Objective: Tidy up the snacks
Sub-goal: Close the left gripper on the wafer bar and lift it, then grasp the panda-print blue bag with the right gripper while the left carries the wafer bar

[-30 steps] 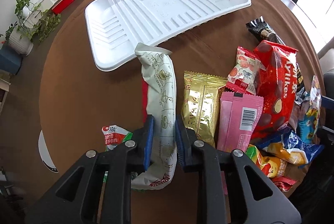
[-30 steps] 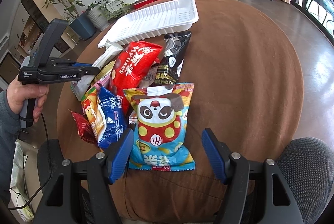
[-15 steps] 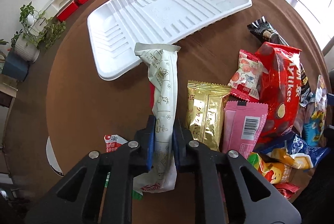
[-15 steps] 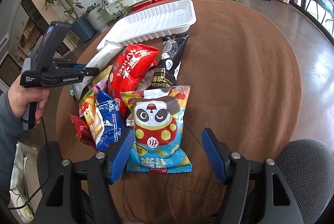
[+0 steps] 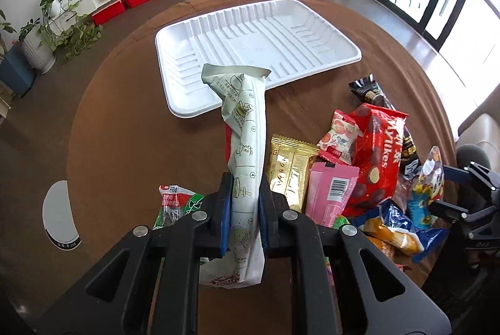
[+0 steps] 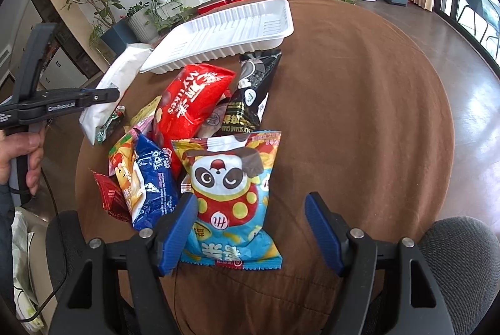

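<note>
The left gripper (image 5: 244, 210) is clamped on a long white packet (image 5: 247, 147), gripped near its lower end; the packet's long axis runs straight away from the jaws, its crumpled far tip overlapping the near rim of the white tray (image 5: 187, 111) in the left wrist view. The right wrist view shows the packet clear of the table, so it appears to be lifted. The tray lies directly ahead along that axis, toward the far edge of the round brown table (image 5: 125, 122), and holds nothing; this hand is the nearer to it.

The right gripper (image 6: 251, 228) has nothing between its pads and its jaws are opening, poised above the panda bag (image 6: 231, 178) at the table's near edge. The remaining snacks are heaped between the two grippers (red bag (image 6: 190, 103) uppermost). Judgement: the path to the tray is unobstructed, with bare cloth to its left.
</note>
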Demonstrator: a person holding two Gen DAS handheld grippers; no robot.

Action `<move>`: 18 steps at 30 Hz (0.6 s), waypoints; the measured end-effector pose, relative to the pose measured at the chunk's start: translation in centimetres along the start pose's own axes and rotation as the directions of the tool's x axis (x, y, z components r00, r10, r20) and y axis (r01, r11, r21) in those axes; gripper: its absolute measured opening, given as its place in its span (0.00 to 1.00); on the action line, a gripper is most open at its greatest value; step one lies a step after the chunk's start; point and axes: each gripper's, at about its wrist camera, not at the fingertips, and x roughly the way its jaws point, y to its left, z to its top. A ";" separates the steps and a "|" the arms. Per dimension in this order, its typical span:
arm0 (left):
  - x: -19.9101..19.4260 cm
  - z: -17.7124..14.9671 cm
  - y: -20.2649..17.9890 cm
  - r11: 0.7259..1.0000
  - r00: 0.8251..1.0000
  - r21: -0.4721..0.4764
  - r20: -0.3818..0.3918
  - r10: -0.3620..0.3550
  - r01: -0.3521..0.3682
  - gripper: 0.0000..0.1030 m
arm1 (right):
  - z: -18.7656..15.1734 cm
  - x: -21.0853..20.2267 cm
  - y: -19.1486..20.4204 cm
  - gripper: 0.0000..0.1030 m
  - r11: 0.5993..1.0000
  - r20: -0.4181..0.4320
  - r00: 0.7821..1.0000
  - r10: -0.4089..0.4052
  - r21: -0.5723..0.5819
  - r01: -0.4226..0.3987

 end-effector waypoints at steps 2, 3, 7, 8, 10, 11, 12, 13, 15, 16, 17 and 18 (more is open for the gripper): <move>-0.7 -0.4 -0.2 1.000 1.000 -0.009 0.016 -0.011 0.011 0.12 | 0.2 0.4 -0.1 0.75 1.000 -0.014 1.000 0.017 0.008 -0.017; -0.8 -0.5 -0.1 1.000 1.000 -0.012 0.022 -0.013 0.014 0.12 | 0.3 0.6 -0.2 0.75 0.999 -0.025 0.999 0.029 0.017 -0.029; -1.6 -1.2 -0.1 0.999 0.998 -0.033 0.044 -0.034 0.035 0.12 | 0.7 1.3 0.4 0.75 0.999 -0.022 0.999 0.035 -0.016 -0.035; -1.9 -1.4 -0.1 0.998 0.998 -0.037 0.048 -0.040 0.041 0.12 | 0.6 1.5 0.5 0.72 0.999 -0.030 0.999 0.037 -0.024 -0.037; -1.8 -1.3 0.0 0.998 0.998 -0.045 0.056 -0.043 0.045 0.12 | 0.5 2.0 0.5 0.64 0.998 -0.046 0.997 0.060 -0.018 -0.061; -2.0 -1.5 0.0 0.998 0.997 -0.049 0.058 -0.046 0.049 0.12 | 0.5 2.0 0.4 0.60 0.998 -0.034 0.997 0.063 -0.019 -0.063; -1.9 -1.5 0.0 0.997 0.997 -0.053 0.060 -0.049 0.052 0.12 | 0.6 2.0 0.3 0.52 0.997 -0.039 0.997 0.072 -0.021 -0.072; -1.9 -1.6 -0.1 0.997 0.997 -0.057 0.061 -0.051 0.054 0.12 | 0.6 2.0 0.4 0.51 0.997 -0.038 0.996 0.076 -0.020 -0.077; -1.8 -1.7 0.0 0.996 0.997 -0.065 0.062 -0.054 0.058 0.12 | 0.6 2.0 0.1 0.48 0.996 -0.037 0.995 0.093 -0.004 -0.094; -1.9 -1.9 0.0 0.995 0.996 -0.072 0.064 -0.058 0.063 0.12 | 0.6 2.0 0.0 0.47 0.995 -0.036 0.995 0.097 0.001 -0.097; -1.9 -2.0 -0.1 0.995 0.996 -0.076 0.066 -0.060 0.065 0.12 | 0.6 1.9 -0.1 0.45 0.995 -0.032 0.995 0.099 0.002 -0.099; -2.1 -2.2 0.0 0.995 0.996 -0.080 0.070 -0.060 0.066 0.12 | 0.6 1.8 0.0 0.41 0.995 -0.025 0.995 0.099 -0.002 -0.099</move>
